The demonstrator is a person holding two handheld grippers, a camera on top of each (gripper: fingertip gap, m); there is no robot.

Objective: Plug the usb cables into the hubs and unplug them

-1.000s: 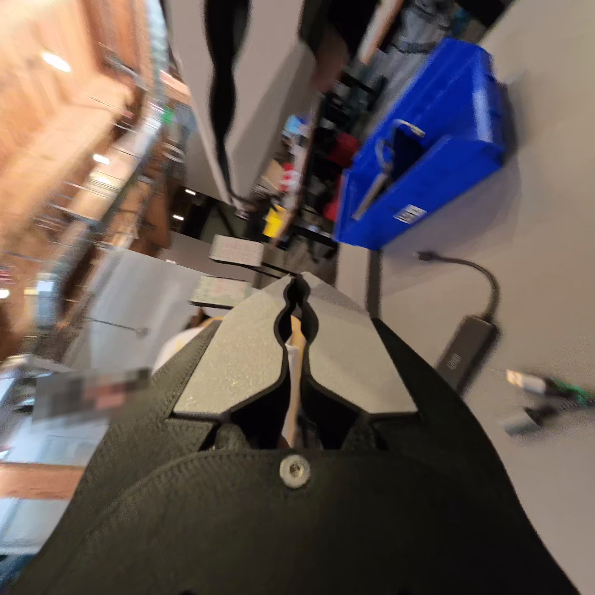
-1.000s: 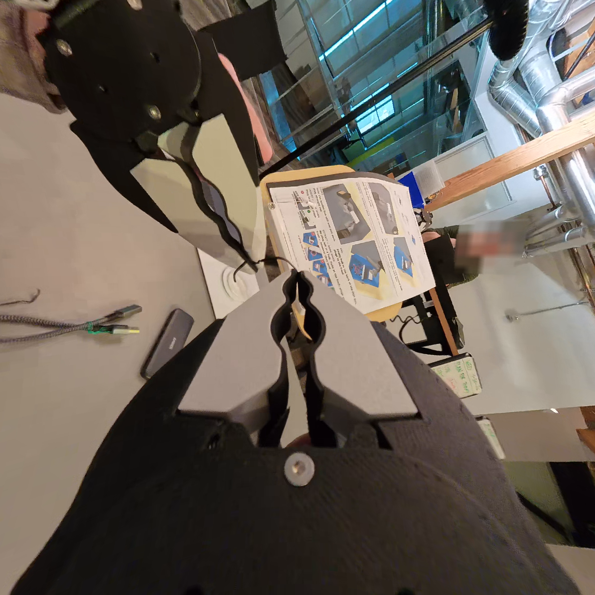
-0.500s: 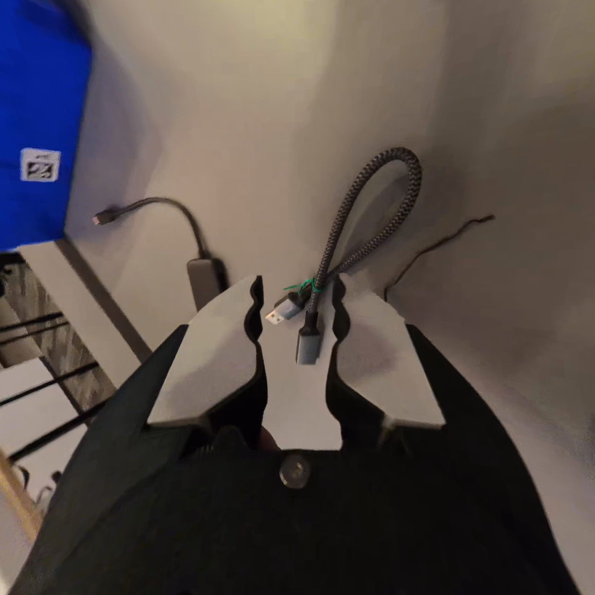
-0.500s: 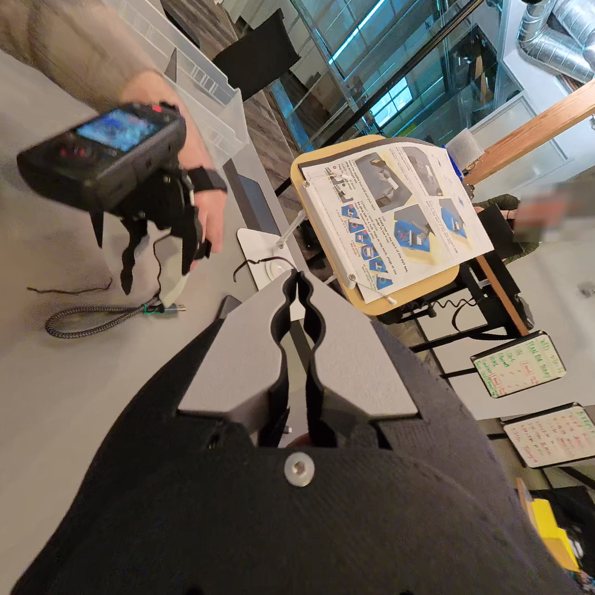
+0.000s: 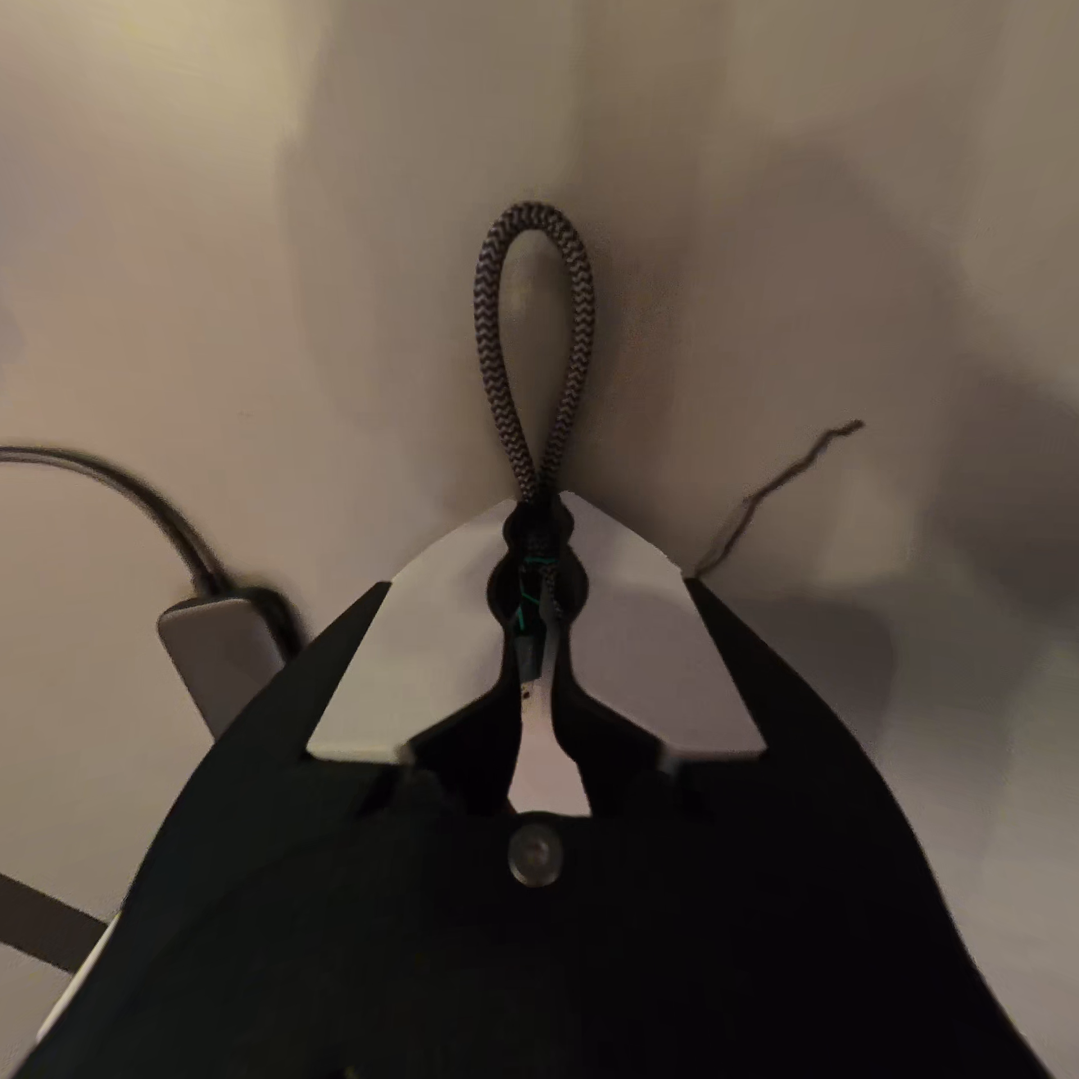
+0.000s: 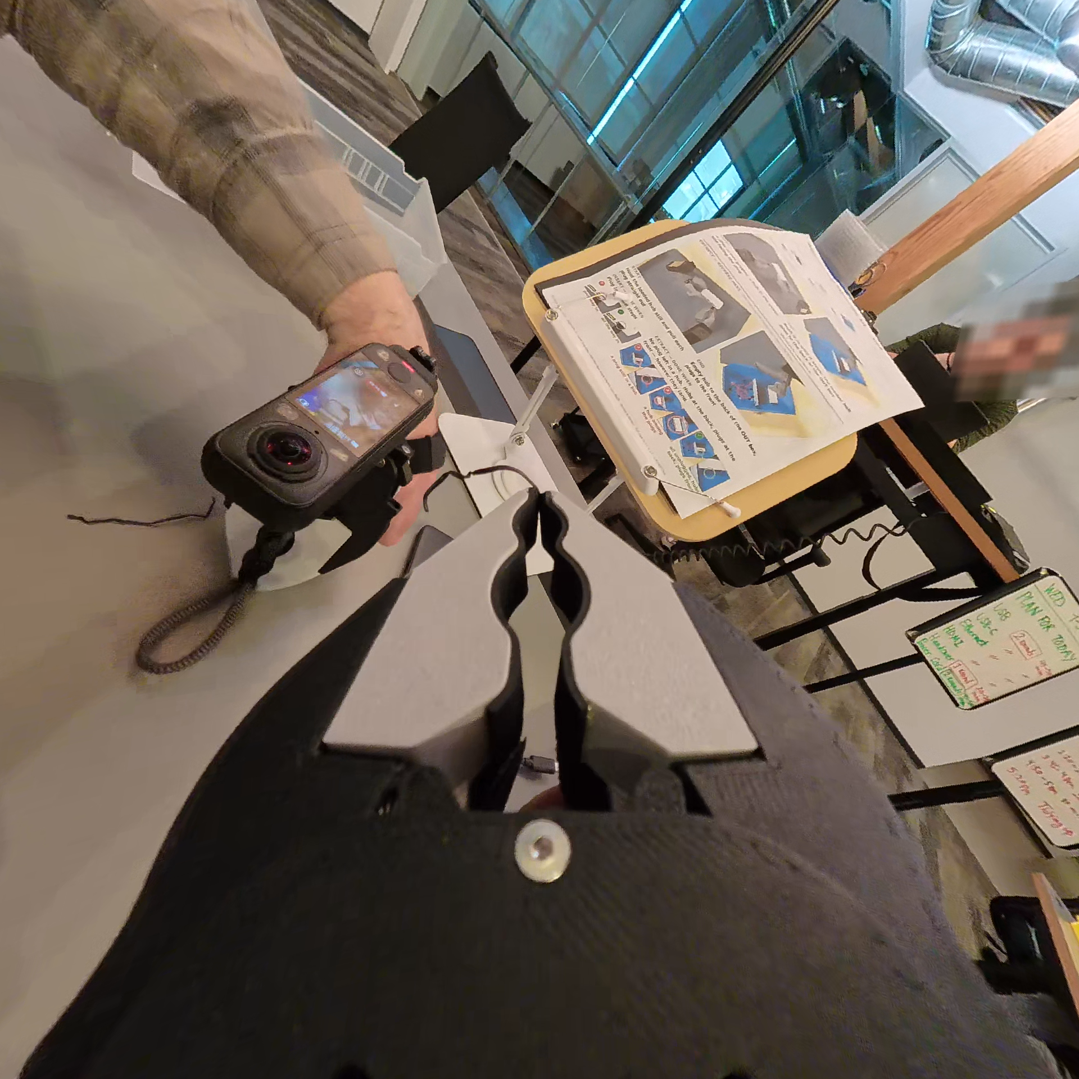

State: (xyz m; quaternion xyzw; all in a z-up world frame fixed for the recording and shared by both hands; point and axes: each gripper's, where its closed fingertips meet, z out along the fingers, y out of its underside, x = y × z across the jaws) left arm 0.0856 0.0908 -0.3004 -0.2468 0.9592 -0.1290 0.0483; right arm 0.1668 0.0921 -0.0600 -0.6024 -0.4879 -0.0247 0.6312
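Note:
My left gripper (image 5: 538, 507) is shut on a braided grey USB cable (image 5: 496, 350). Both strands of its loop are pinched between the pads, just ahead of a green tie (image 5: 540, 561) and the plugs. The loop lies on the table beyond the fingertips. A grey USB hub (image 5: 216, 654) lies at the left, its dark lead (image 5: 146, 496) curving away. In the right wrist view the left gripper (image 6: 257, 569) stands over the cable (image 6: 192, 625) on the table. My right gripper (image 6: 538, 501) is shut and holds nothing, raised above the table edge. Part of the hub (image 6: 426, 540) shows beside its fingers.
A thin dark thread (image 5: 776, 496) lies on the grey table right of the cable. A stand with a printed sheet (image 6: 730, 362) is beyond the table edge. A person's sleeved arm (image 6: 233, 152) holds the left gripper. Whiteboards (image 6: 1004, 636) stand far right. My hands' fingertips stand some 25 centimetres from each other. The grey USB hub (image 5: 216, 654) sits 12 centimetres or so from the ends of my left fingers.
My left gripper swung down to the table, opened around the cable ends and closed on the cable. The right gripper stayed shut and shifted its view a little.

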